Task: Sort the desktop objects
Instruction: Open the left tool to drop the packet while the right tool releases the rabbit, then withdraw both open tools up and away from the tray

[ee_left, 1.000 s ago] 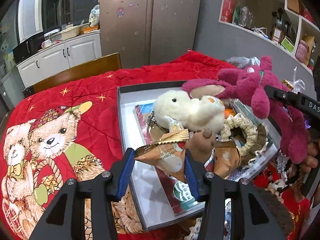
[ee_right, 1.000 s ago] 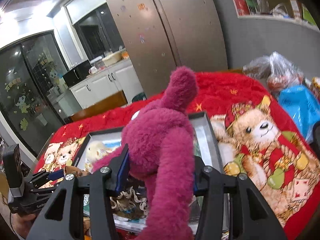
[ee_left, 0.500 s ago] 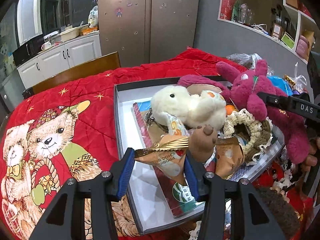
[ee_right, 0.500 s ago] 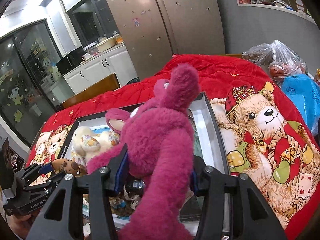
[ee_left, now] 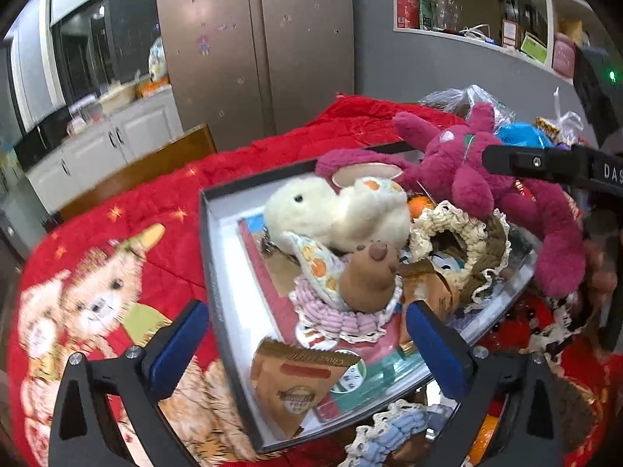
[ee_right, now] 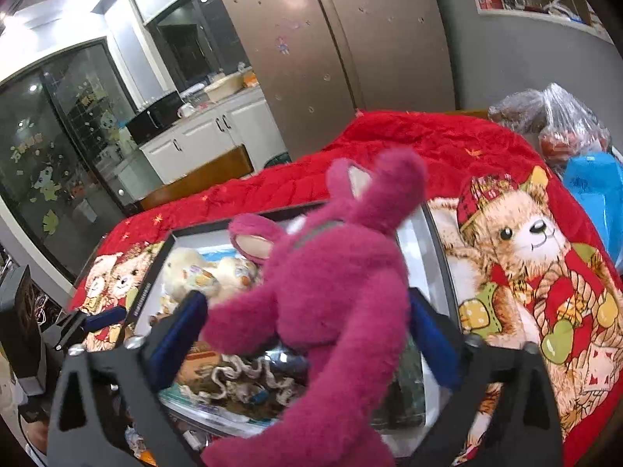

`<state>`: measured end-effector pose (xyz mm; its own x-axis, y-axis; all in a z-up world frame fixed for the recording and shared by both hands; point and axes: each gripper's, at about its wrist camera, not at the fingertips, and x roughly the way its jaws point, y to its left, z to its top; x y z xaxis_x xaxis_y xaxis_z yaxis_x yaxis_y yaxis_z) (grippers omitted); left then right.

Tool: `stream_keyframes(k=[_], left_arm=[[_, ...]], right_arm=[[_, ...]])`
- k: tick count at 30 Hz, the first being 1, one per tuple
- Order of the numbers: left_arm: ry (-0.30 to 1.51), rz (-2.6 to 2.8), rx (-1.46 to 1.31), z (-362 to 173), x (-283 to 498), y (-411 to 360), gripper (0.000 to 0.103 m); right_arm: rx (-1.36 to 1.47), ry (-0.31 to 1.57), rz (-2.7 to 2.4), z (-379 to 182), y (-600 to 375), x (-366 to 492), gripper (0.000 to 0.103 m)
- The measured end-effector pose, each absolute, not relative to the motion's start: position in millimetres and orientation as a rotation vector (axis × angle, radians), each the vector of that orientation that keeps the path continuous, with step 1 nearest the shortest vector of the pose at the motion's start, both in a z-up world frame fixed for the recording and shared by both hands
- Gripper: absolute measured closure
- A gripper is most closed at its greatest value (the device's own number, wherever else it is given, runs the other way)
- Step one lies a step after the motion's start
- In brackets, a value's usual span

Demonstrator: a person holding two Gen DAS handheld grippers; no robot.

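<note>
Inside rectangular box (ee_left: pixel 210 257), fuzzy plush bear (ee_right: pixel 331 292)

Blanket (ee_left: pixel 163 210) red, gold stars, tan bear prints. Box (ee_left: pixel 212 272) black rim, white inside. Bear (ee_right: pixel 335 295) magenta plush. Bunny (ee_left: pixel 331 210) cream, orange-spotted ear. Packet (ee_left: pixel 296 385) brown. Pads (ee_left: pixel 179 346) blue on black grippers. Fridge (ee_left: pixel 257 39) bronze. Bag (ee_right: pixel 595 186) blue.

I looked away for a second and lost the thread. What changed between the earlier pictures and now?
Both grippers let go. The left gripper is opening; its snack packet now lies in the box. The right gripper is opening too, its pads off the pink plush bear, which remains between them. The white plush rabbit and red quilt stayed put.
</note>
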<state>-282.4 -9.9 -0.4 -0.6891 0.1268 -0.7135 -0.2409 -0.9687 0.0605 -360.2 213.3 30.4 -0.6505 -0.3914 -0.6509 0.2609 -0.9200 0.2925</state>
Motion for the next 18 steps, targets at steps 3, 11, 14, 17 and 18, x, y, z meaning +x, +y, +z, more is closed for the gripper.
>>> stream_keyframes(k=[3,11,14,17,18], left_arm=[[0.142,2.712,-1.119,4.3,-283.0,-18.7,0.000],[0.031,2.782,-1.097,16.2,-281.6,-40.2,0.000],[0.029,2.806,-1.085,21.5,-280.1,-42.9,0.000],[0.102,2.857,-1.063,28.3,-276.2,-41.9,0.000],[0.116,2.871,-1.055,31.2,-274.7,-41.8,0.000]], right_arm=[[1.065,-0.200,-2.555,35.2,210.9,-358.7,0.000],[1.020,-0.152,-2.578,50.8,212.6,-351.1,0.000],[0.988,-0.130,-2.586,58.4,211.2,-346.3,0.000],[0.949,-0.108,-2.611,68.1,210.5,-340.5,0.000],[0.930,-0.091,-2.629,72.4,209.9,-338.3,0.000]])
